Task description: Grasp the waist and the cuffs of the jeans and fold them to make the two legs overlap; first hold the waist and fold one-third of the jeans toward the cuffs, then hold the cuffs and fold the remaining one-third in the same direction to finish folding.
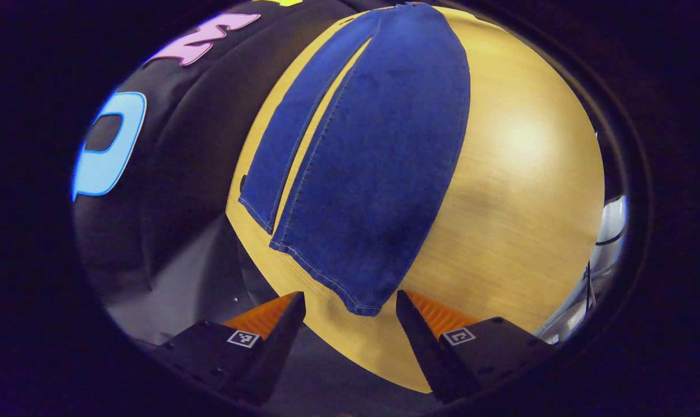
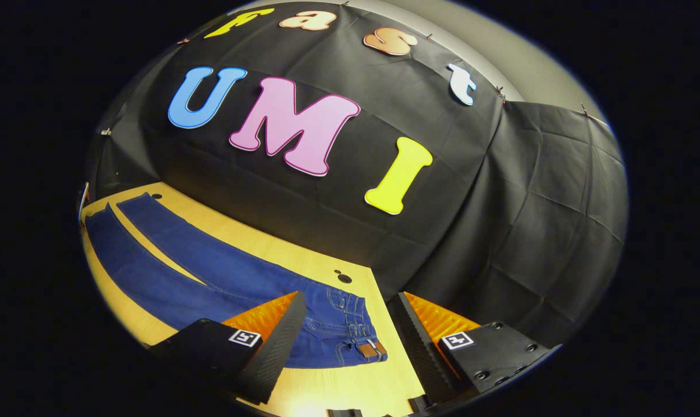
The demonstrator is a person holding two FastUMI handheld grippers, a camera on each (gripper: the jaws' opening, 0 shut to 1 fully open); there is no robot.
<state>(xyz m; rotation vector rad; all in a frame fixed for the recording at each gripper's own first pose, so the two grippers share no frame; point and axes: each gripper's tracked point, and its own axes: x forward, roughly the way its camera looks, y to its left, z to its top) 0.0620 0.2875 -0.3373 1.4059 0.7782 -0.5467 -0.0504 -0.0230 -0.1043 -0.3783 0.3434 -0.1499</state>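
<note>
Two legs of the jeans (image 1: 373, 156) are laid flat on the table (image 1: 517, 191), slightly apart. Cuffs (image 1: 350, 284) are seen just ahead of the left gripper (image 1: 350, 310), waist (image 2: 350, 330) between the right gripper's (image 2: 347, 321) fingers; both grippers spread wide, nothing clamped.

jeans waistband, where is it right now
In the right gripper view, the jeans waistband lies flat on the wooden table, low and central between the right gripper fingers, near the table's wall-side edge.
</note>
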